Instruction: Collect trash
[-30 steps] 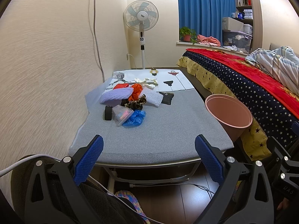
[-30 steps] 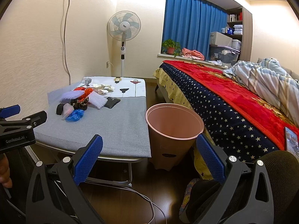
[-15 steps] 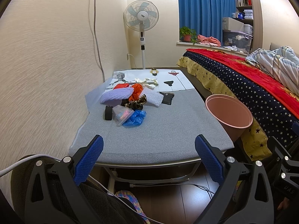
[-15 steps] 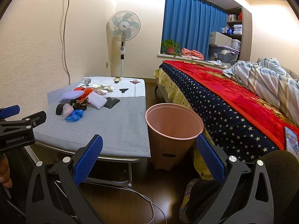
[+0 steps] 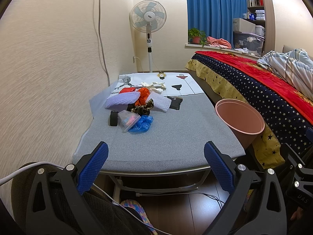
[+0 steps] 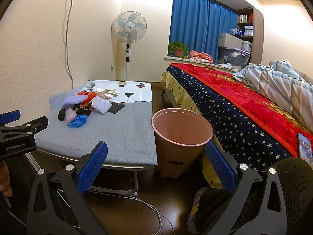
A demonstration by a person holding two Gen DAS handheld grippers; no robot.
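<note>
A pile of clutter lies on the grey table [image 5: 176, 137] near the wall: a crumpled blue plastic bag [image 5: 141, 124], a clear pouch [image 5: 128, 119], purple knitwear [image 5: 122, 99], an orange wad [image 5: 143, 95] and crumpled paper [image 5: 154, 86]. The same pile shows in the right wrist view around the blue bag [image 6: 79, 120]. A pink waste bin [image 6: 181, 137] stands on the floor between table and bed; its rim [image 5: 239, 115] shows in the left view. My left gripper [image 5: 155, 168] is open, short of the table's near edge. My right gripper [image 6: 155, 168] is open, low before the bin.
A bed with a red and starred cover [image 6: 244, 105] runs along the right. A standing fan [image 5: 148, 19] is in the far corner. Cables [image 6: 137, 199] trail on the dark floor under the table. A phone [image 6: 305, 149] lies on the bed edge.
</note>
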